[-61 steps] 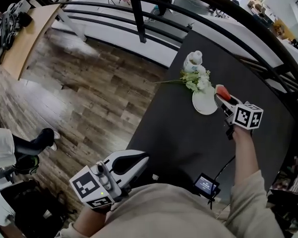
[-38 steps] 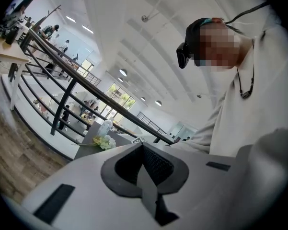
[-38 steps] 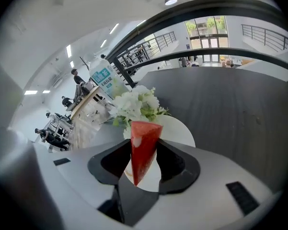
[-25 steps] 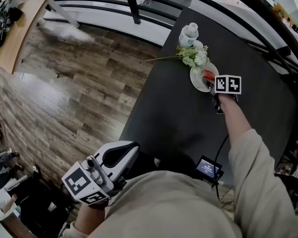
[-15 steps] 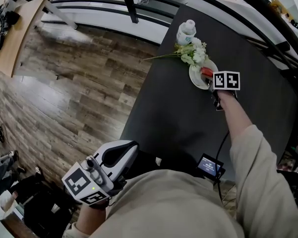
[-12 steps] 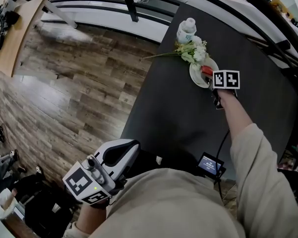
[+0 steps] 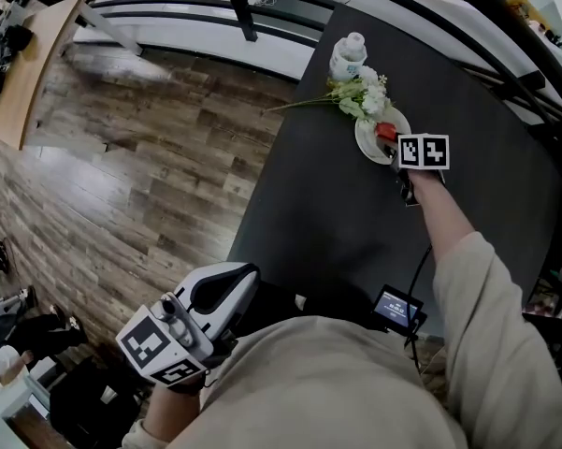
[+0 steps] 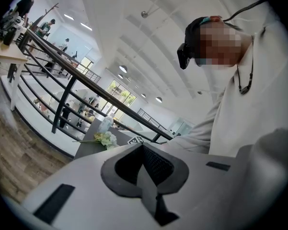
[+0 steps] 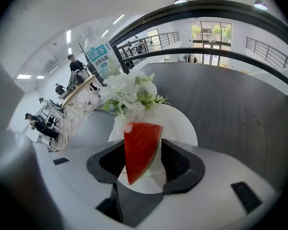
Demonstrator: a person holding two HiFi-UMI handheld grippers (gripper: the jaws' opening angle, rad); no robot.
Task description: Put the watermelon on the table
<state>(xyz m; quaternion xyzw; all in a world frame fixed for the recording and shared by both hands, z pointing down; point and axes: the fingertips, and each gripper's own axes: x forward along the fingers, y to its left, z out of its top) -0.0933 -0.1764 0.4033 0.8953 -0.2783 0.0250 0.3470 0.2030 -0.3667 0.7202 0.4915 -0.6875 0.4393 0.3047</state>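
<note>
Head view: the right gripper (image 7: 396,146) had its jaws hidden under its own marker cube, and only a red sliver of the triangular watermelon wedge with thin green rind (image 7: 385,131) showed past it. The round white plate (image 7: 365,144) was partly covered by the wedge and gripper. Couldn't tell if the wedge's tip touched the plate.

Right gripper view: jaws part-way closed and clamped on the wedge (image 9: 141,150), one pad on each side. It stood upright, point down, over the plate (image 9: 182,123). So the watermelon was in the jaws above the plate, not down on the dark grey desk (image 7: 337,223).

The bunch of white flowers with green leaves (image 9: 132,92) lay just beyond the plate, overlapping its far rim. The pale plastic bottle (image 7: 348,57) sat past the flowers, near the desk's far corner.

The left gripper (image 8: 144,152) had its jaws clenched together with nothing between them. It was held low by the person's torso, off the desk and well apart from the plate.
</note>
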